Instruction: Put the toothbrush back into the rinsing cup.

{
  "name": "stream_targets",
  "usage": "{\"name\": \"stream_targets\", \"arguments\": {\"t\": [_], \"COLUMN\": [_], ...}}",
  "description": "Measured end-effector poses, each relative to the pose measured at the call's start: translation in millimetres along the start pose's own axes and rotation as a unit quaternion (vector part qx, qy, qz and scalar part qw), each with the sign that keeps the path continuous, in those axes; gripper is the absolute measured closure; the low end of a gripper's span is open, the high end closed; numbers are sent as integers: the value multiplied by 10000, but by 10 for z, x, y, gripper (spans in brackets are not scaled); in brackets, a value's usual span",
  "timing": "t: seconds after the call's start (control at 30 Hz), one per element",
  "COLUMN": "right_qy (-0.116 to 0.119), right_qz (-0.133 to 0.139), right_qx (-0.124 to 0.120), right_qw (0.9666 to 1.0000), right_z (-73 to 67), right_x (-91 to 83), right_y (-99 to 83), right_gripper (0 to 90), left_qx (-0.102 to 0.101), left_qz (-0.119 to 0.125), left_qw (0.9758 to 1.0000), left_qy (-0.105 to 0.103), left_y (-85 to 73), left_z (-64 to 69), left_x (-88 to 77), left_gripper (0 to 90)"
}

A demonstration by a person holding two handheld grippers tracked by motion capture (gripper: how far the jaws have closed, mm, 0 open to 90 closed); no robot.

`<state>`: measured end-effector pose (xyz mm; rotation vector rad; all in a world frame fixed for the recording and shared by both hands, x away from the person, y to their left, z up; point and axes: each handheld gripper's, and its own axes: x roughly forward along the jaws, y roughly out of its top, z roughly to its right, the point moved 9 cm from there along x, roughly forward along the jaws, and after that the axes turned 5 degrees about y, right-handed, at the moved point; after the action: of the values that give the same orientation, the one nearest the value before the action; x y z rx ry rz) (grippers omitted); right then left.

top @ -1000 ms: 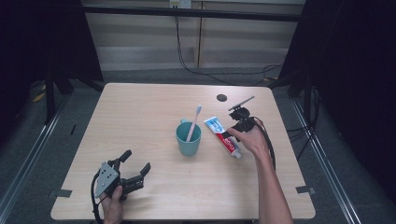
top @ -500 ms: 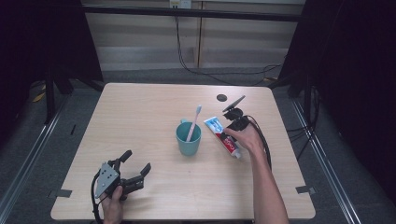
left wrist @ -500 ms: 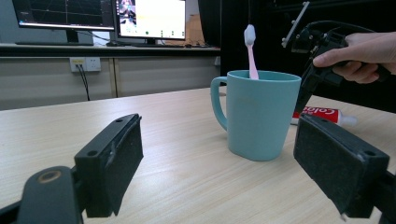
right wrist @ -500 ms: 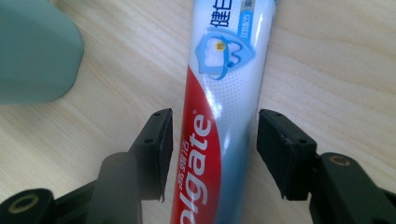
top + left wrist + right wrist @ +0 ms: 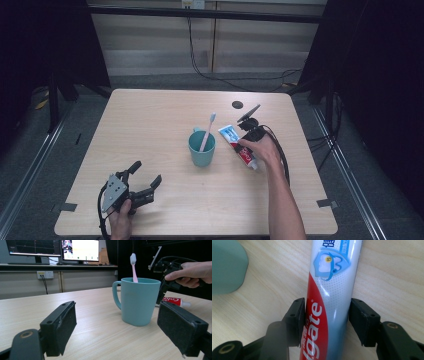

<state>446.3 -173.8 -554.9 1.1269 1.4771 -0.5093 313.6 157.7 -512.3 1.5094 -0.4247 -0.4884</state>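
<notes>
1. My right hand-held gripper (image 5: 325, 315) straddles the toothpaste tube (image 5: 329, 290) lying flat on the surface (image 5: 387, 270) — one pad touching, grip not clearly tight.
2. The tube's long axis runs straight ahead between the jaws — cap end towards the gripper's rear.
3. My left hand-held gripper (image 5: 125, 327) stands apart, empty.

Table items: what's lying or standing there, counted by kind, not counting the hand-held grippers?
Mug: 1
Toothbrush, standing in the mug: 1
Toothpaste tube, lying flat: 1
Small dark disc: 1
Total: 4
</notes>
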Motion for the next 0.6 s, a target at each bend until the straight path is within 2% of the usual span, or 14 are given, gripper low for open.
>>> {"name": "stream_targets", "arguments": {"t": [0.37, 0.6], "right_qy": [-160, -236], "right_qz": [-140, -133], "right_qx": [-44, 46], "right_qw": [9998, 9996], "right_z": [-18, -44], "right_x": [51, 41], "right_y": [-4, -18], "right_gripper": [489, 611], "left_qx": [11, 16], "left_qz": [-5, 13], "left_qw": [10000, 10000], "left_qy": [15, -36], "left_y": [-3, 0], "left_z": [1, 10], "left_x": [-5, -1], "left_gripper": [157, 157]}}
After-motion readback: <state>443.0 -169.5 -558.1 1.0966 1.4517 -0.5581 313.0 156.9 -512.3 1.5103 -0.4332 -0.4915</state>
